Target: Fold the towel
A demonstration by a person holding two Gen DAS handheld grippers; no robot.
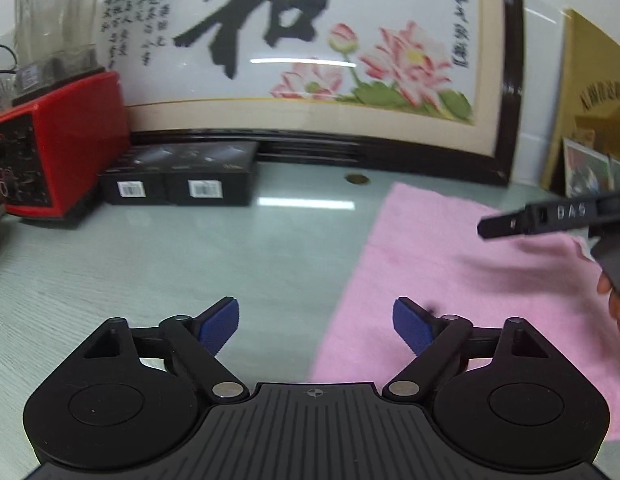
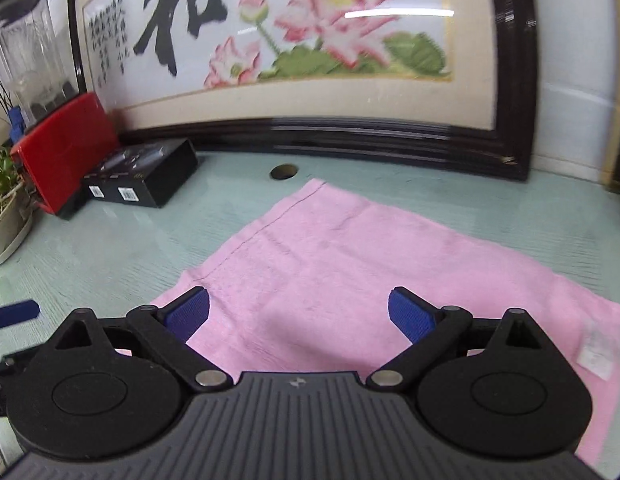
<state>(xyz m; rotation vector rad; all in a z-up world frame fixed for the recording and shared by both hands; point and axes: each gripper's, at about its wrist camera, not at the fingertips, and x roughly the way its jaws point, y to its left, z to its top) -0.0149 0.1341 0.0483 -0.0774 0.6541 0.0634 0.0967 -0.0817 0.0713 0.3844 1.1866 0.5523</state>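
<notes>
My left claw (image 1: 315, 326) and right claw (image 2: 298, 314) are both spread wide, holding nothing, so the pink towel (image 2: 349, 264) lies flat on the counter (image 1: 190, 248), ready for grabbing.

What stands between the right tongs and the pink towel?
Nothing visible. The right tongs hang open just above the pink towel, with only bare cloth between the pads. The black boxes sit off to the left.

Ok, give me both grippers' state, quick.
Left gripper: open, holding nothing, at the pink towel's left edge.
Right gripper: open, holding nothing, above the towel.
</notes>
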